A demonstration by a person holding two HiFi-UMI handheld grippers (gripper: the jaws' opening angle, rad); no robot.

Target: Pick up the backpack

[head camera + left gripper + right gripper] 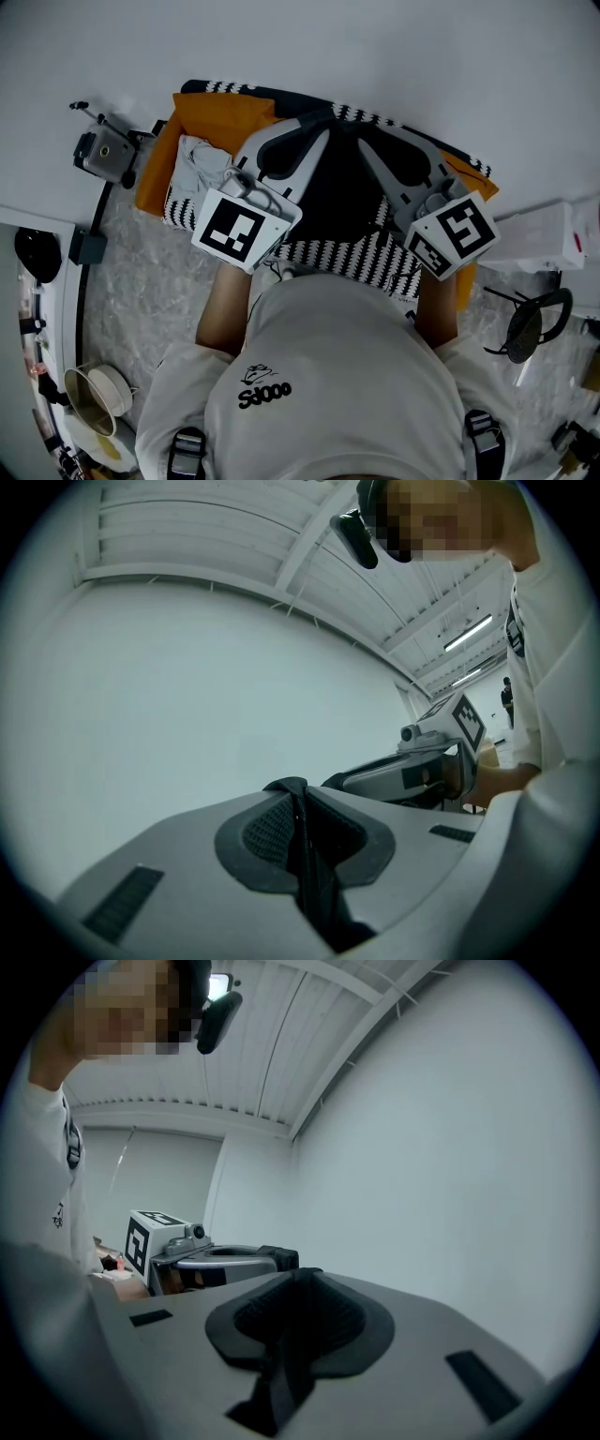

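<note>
Left tool [298, 794]: closed on a thin black strap [307, 864].
Right tool [300, 1283]: clamped on a second strap [281, 1372].
Backpack [356, 258]: hangs beneath both tools, between the person and the white wall [375, 47].
Risk: the narrow webbing is likely to slide out of either pinch; the bag would then drop on one side and swing.
Axis: the long side runs left to right across the head view, the top probably upward.

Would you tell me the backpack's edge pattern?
Black and white stripes; the backpack shows best in head view.
</note>
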